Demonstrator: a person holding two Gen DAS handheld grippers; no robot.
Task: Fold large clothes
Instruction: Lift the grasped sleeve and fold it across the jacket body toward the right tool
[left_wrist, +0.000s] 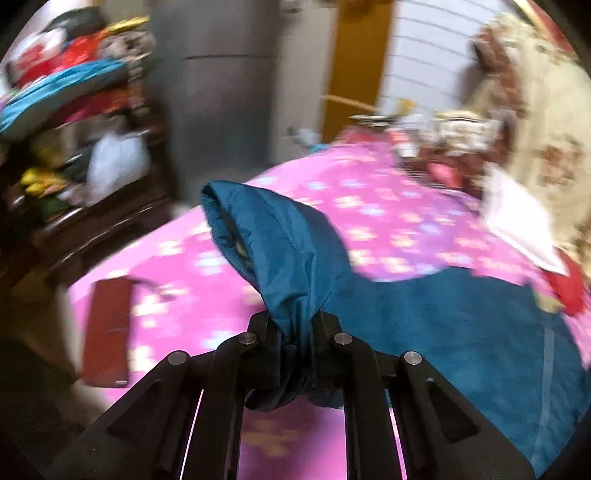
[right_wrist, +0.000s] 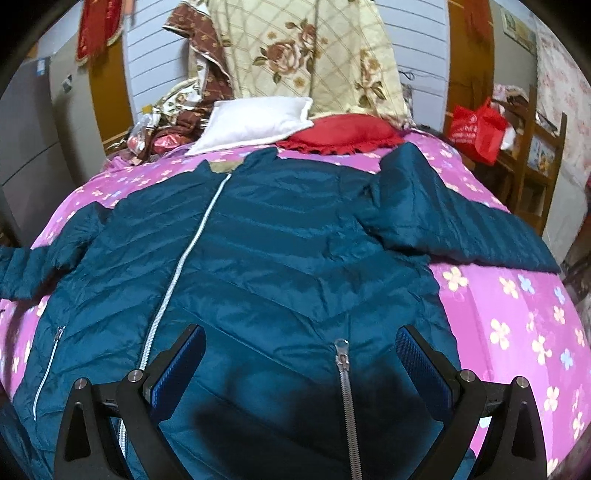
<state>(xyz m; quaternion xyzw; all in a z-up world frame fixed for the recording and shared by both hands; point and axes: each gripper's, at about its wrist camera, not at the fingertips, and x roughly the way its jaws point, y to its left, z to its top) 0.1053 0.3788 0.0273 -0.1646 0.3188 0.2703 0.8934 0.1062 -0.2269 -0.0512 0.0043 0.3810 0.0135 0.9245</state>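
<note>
A large teal puffer jacket (right_wrist: 280, 258) lies face up on the pink flowered bedspread (right_wrist: 509, 314), its silver front zipper (right_wrist: 177, 273) closed and its right sleeve (right_wrist: 454, 221) spread out to the side. My left gripper (left_wrist: 297, 332) is shut on the jacket's other sleeve (left_wrist: 273, 236), whose cuff stands up above the jaws, lifted off the bed. My right gripper (right_wrist: 301, 365) is open, low over the jacket's hem, with a pocket zipper (right_wrist: 345, 391) between its blue-padded fingers (right_wrist: 421, 365) and nothing gripped.
A white pillow (right_wrist: 255, 123), a red cushion (right_wrist: 343, 136) and a floral quilt (right_wrist: 306, 55) pile at the head of the bed. A red bag (right_wrist: 476, 129) sits on a wooden shelf at the right. A dark red flat object (left_wrist: 109, 325) lies at the bed's left edge beside a cluttered shelf (left_wrist: 74, 122).
</note>
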